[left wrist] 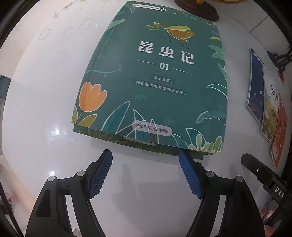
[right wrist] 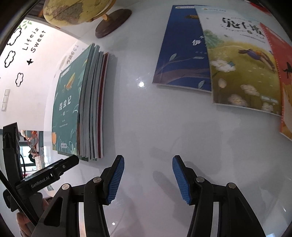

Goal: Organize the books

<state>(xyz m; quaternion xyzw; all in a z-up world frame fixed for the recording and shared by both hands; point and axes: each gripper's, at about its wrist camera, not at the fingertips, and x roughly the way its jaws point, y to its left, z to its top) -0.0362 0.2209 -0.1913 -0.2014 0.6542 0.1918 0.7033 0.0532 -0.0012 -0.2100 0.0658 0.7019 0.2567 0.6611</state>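
A stack of books topped by a green insect book (left wrist: 153, 80) lies on the white table (left wrist: 45, 109). My left gripper (left wrist: 146, 156) hangs open just before the stack's near edge, nothing between its blue pads. In the right wrist view the same stack (right wrist: 91, 105) shows its page edges at the left, with the left gripper's finger (right wrist: 69, 164) beside its near corner. Three loose books lie overlapped at the upper right: a blue book (right wrist: 182, 51), a yellow-green book (right wrist: 242, 65) and an orange book (right wrist: 284, 76). My right gripper (right wrist: 148, 162) is open over bare table, empty.
A globe (right wrist: 73, 11) on a dark wooden base (right wrist: 113, 21) stands behind the stack. A wall with cloud decals and lettering (right wrist: 32, 42) runs along the left. The loose books (left wrist: 264, 109) lie right of the stack, with the right gripper's finger (left wrist: 255, 167) in the left wrist view.
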